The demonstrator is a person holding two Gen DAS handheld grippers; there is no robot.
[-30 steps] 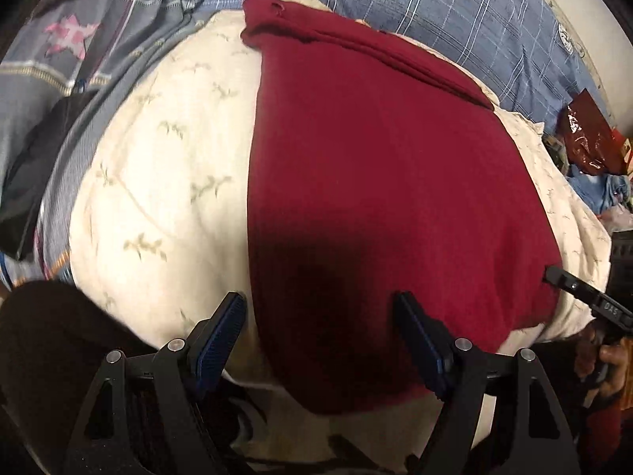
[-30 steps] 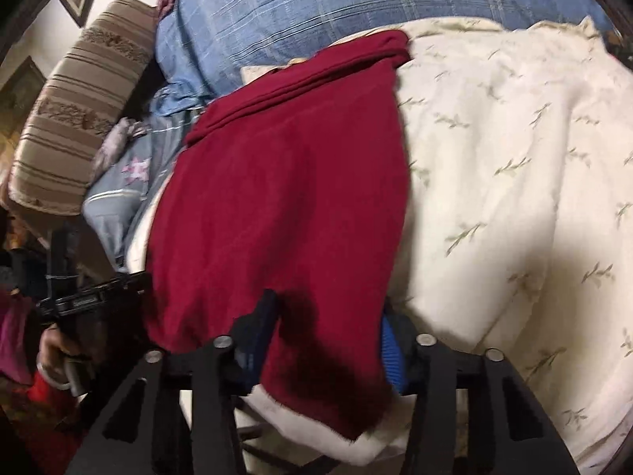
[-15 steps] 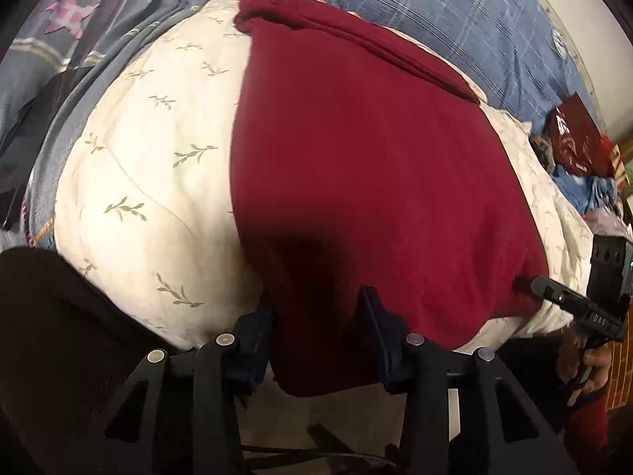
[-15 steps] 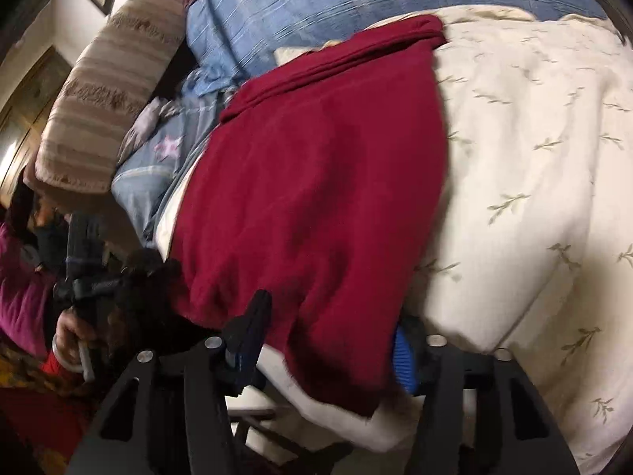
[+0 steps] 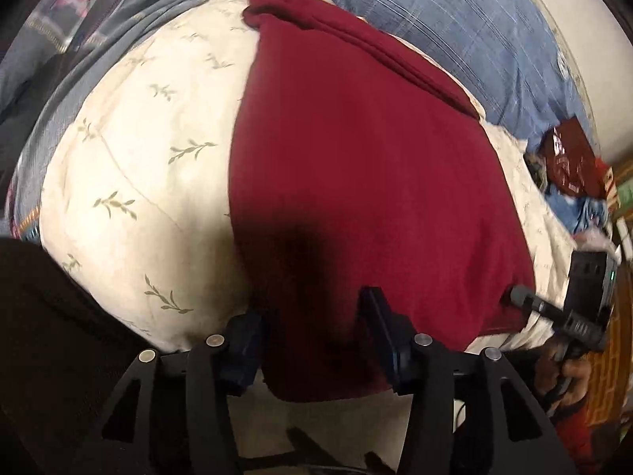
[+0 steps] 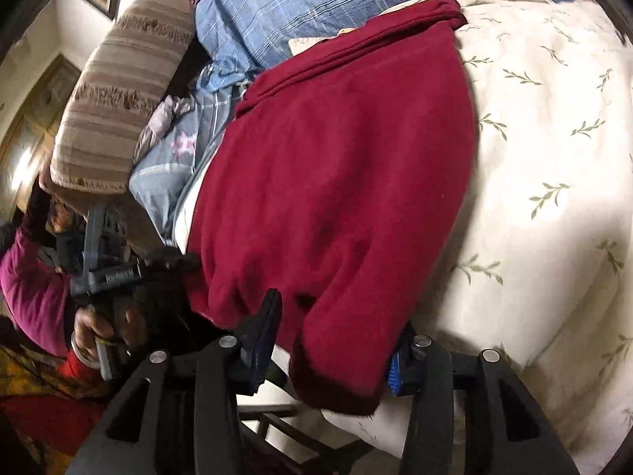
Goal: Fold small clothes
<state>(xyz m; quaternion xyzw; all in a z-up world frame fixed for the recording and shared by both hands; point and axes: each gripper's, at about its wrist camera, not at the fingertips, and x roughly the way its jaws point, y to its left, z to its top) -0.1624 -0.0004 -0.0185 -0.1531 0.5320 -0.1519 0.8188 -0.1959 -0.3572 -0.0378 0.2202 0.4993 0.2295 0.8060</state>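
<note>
A dark red garment (image 5: 356,166) lies spread flat over a cream leaf-print cushion (image 5: 138,166), its near hem hanging over the cushion's front edge. My left gripper (image 5: 312,340) straddles the hem's left corner, fingers partly closed with cloth between them. In the right wrist view the same red garment (image 6: 336,182) lies on the cream cushion (image 6: 546,166). My right gripper (image 6: 332,344) straddles the hem's right corner, its jaws apart around the cloth. The right gripper also shows in the left wrist view (image 5: 554,312), and the left gripper in the right wrist view (image 6: 114,273).
A blue plaid pillow (image 5: 455,19) lies behind the cushion. Grey patterned cloth (image 5: 59,39) lies at left. A striped bolster (image 6: 118,99) and a dark red packet (image 5: 569,158) sit at the sides. The person's dark clothing (image 5: 47,336) is at lower left.
My left gripper moved forward onto the hem and narrowed its jaws around the cloth. My right gripper stayed at the hem's right corner and the view tilted slightly.
</note>
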